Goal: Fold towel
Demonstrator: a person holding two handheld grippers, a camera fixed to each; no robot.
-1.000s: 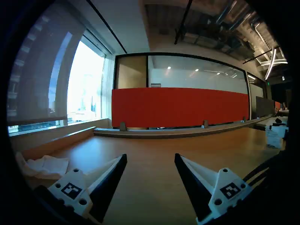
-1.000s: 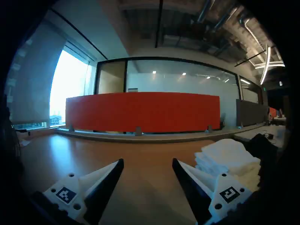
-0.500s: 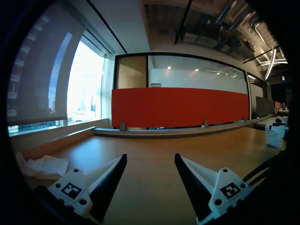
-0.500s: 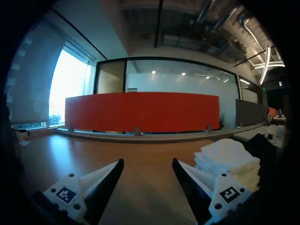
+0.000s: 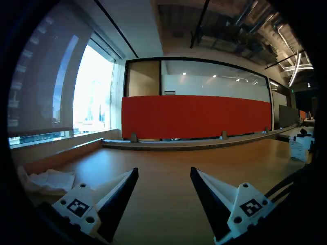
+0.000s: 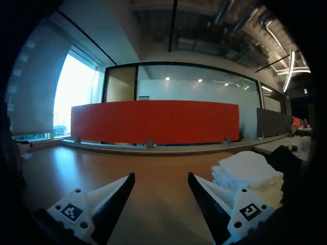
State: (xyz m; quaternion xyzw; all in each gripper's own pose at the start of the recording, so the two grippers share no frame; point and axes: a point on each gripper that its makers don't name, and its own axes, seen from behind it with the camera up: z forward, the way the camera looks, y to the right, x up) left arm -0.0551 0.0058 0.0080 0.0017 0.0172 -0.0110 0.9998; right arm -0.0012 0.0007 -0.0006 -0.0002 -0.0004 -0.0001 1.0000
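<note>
I have the left gripper [image 5: 163, 170] spread wide above the wooden table [image 5: 171, 155], holding nothing. A crumpled white towel [image 5: 51, 181] lies near its left finger, by the table's left edge. My right gripper [image 6: 160, 174] is equally wide and empty, with a stack of folded towels [image 6: 249, 173] just beside its right finger. A red panel [image 6: 155, 121] lines the far side.
</note>
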